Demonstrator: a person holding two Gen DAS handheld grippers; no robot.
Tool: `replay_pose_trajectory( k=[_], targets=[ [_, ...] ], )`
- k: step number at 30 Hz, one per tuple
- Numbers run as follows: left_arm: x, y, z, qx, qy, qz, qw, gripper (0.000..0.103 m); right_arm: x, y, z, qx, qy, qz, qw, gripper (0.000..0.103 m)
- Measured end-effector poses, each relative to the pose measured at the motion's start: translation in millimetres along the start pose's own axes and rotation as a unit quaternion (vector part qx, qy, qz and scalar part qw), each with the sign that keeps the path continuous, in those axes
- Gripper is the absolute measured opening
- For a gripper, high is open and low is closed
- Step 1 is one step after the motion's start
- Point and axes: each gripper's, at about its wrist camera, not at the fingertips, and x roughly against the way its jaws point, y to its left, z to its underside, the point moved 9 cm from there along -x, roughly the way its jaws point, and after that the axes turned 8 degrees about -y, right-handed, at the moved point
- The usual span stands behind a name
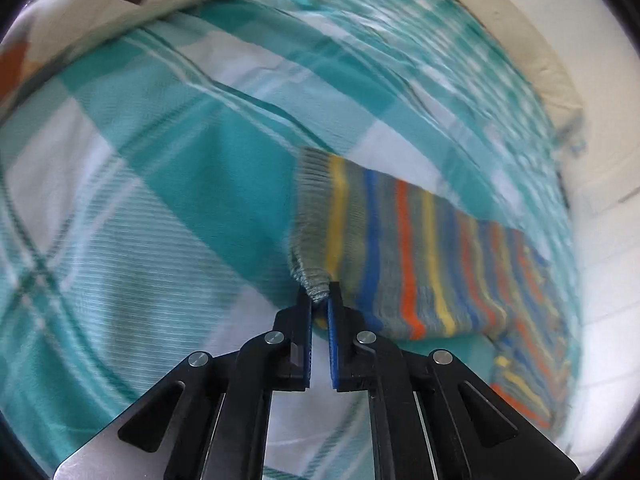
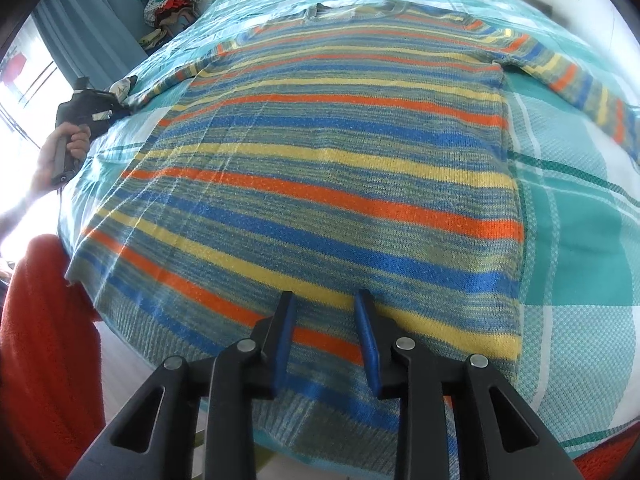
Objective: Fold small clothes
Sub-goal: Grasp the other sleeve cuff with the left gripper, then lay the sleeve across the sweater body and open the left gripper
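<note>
A striped knit sweater [image 2: 328, 168] in blue, orange, yellow and grey-green lies flat on a teal checked bedspread [image 2: 580, 240], neck at the far end. My right gripper [image 2: 326, 300] is open, its jaws apart just above the sweater's lower hem. My left gripper [image 1: 319, 294] is shut on the ribbed cuff of the sweater's sleeve [image 1: 400, 248] and holds it lifted over the bedspread [image 1: 140, 200]. In the right wrist view the left gripper [image 2: 86, 106] shows at the far left, held in a hand.
A patterned pillow [image 1: 120, 4] lies at the upper left of the left wrist view. A white wall [image 1: 600, 160] borders the bed. A red cloth [image 2: 44, 340] hangs at the bed's near left edge. Blue curtains [image 2: 92, 20] and a pile of items [image 2: 168, 0] stand beyond.
</note>
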Motion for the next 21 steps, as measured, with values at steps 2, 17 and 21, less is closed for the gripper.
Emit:
replay_pose_trajectory(
  k=[2, 17, 21],
  targets=[
    [-1, 9, -3, 0.014, 0.001, -0.005, 0.9999, 0.004, 0, 0, 0, 0.001, -0.001, 0.0, 1.0, 0.031],
    [58, -3, 18, -0.077, -0.021, -0.023, 0.9965, 0.081, 14, 8, -2, -0.002, 0.0, -0.029, 1.0, 0.066],
    [105, -31, 56, -0.128, -0.024, 0.019, 0.9913, 0.083, 44, 5, -16, -0.007, -0.031, -0.02, 0.999, 0.07]
  ],
)
